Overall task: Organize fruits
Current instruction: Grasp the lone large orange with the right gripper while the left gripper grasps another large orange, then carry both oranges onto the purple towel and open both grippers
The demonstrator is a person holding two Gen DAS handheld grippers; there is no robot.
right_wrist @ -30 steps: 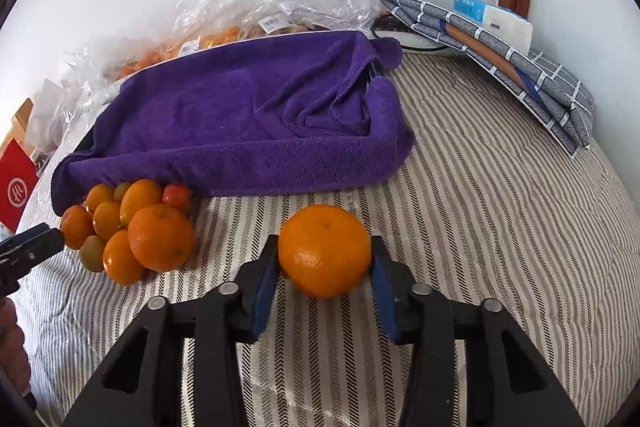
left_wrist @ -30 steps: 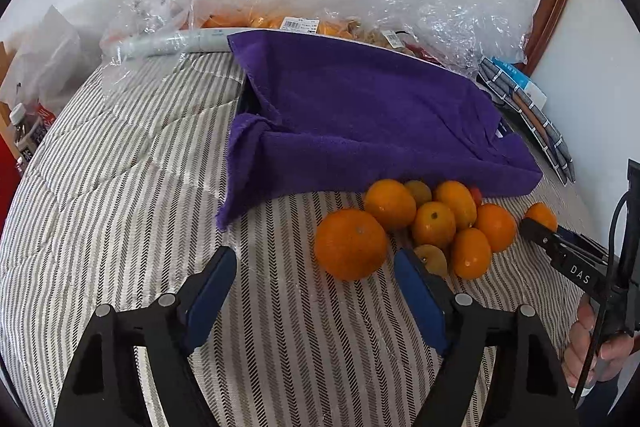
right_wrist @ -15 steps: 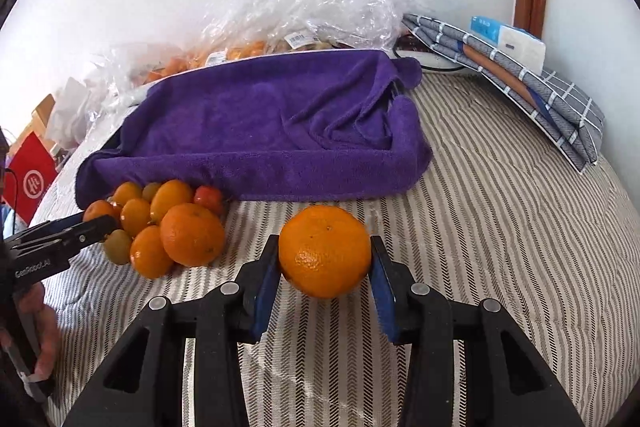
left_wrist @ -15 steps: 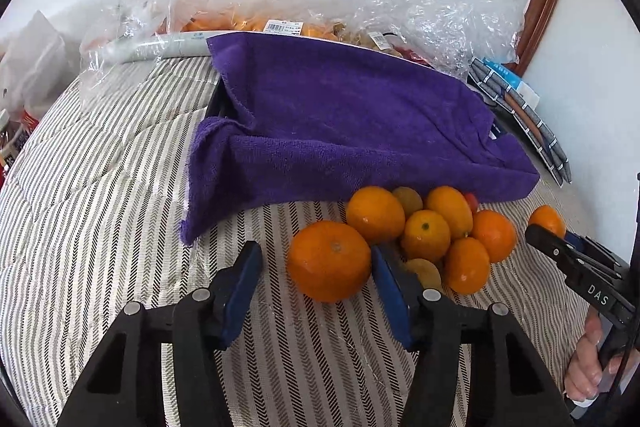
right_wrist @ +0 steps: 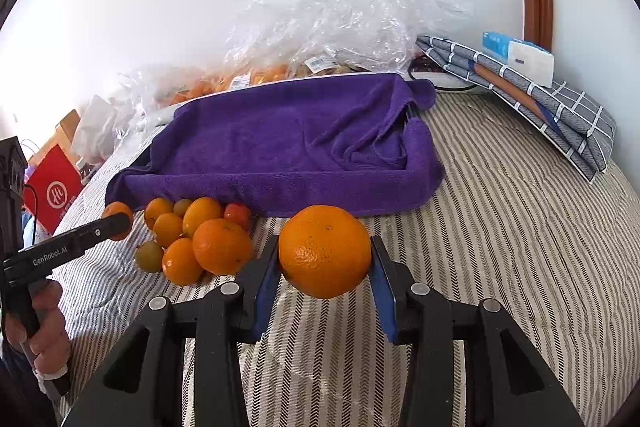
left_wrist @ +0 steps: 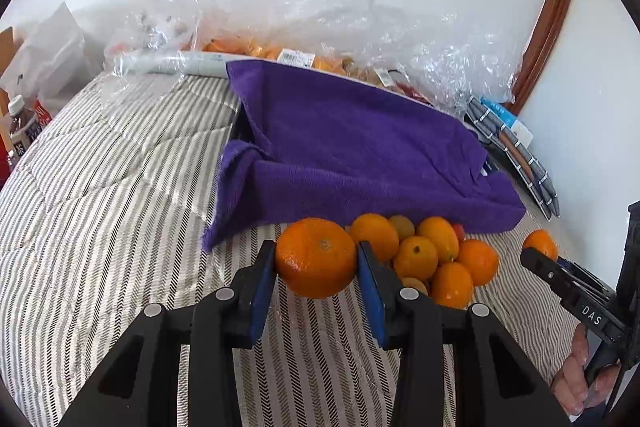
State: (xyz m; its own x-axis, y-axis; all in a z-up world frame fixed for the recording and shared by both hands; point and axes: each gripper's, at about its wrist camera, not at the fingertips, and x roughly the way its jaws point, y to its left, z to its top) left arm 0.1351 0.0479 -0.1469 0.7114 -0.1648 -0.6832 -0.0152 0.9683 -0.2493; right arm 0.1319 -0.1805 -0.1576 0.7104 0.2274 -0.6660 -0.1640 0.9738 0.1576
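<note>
The left gripper, whose jaws have just been closing, now clamps a large orange at the left edge of the fruit pile; the purple towel-lined tray lies straight ahead, just beyond it. The right gripper is clamped on a second orange, equally close to the tray. Only the right wrist view shows the tray's sunken inside and folded right corner.

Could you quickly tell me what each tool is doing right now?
Left tool: just closed on a large orange.
Right tool: holding another large orange.

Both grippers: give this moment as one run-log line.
left gripper: just closed on orange | right gripper: shut on orange | fruit pile: beside purple towel
</note>
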